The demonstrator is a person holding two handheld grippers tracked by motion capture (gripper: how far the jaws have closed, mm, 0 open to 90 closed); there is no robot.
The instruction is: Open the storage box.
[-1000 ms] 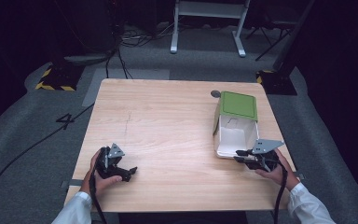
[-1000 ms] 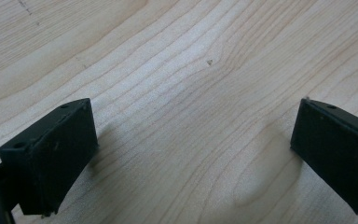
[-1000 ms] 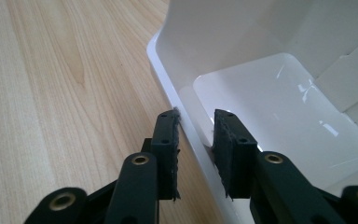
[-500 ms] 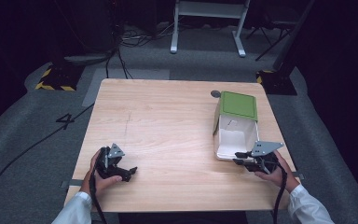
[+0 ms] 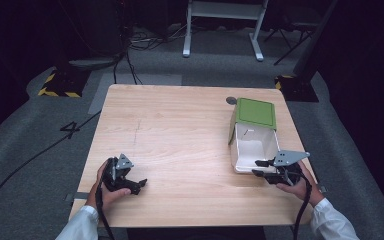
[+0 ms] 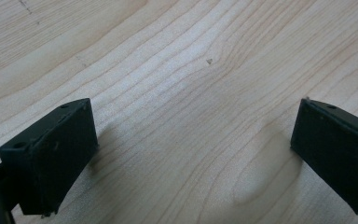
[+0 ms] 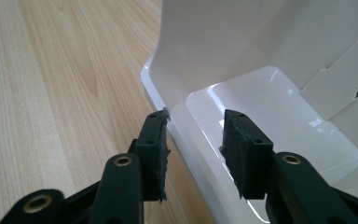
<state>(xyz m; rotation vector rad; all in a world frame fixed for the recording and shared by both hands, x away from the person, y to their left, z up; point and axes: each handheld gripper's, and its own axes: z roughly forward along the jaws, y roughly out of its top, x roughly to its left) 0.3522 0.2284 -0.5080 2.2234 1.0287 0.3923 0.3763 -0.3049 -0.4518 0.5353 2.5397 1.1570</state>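
— Left tongs (image 5: 139, 184)?
— Low at the counter's (image 5: 180, 130) near left, jaws spread wide, gripped by the left hand (image 5: 111, 192)
— Right tongs (image 5: 260, 168)?
— Near right, jaws partly apart, in the right hand (image 5: 295, 186)

Light wooden table (image 5: 180, 130) on grey floor (image 5: 40, 150), black cables (image 5: 130, 45) and white metal stand (image 5: 225, 12) beyond.

Green-lidded white box (image 5: 254, 140), pale wood table (image 5: 180, 130)

Dim room, grey carpet floor (image 5: 190, 65), black cables (image 5: 130, 42), white metal stand (image 5: 225, 15), hazard-striped base (image 5: 60, 87)
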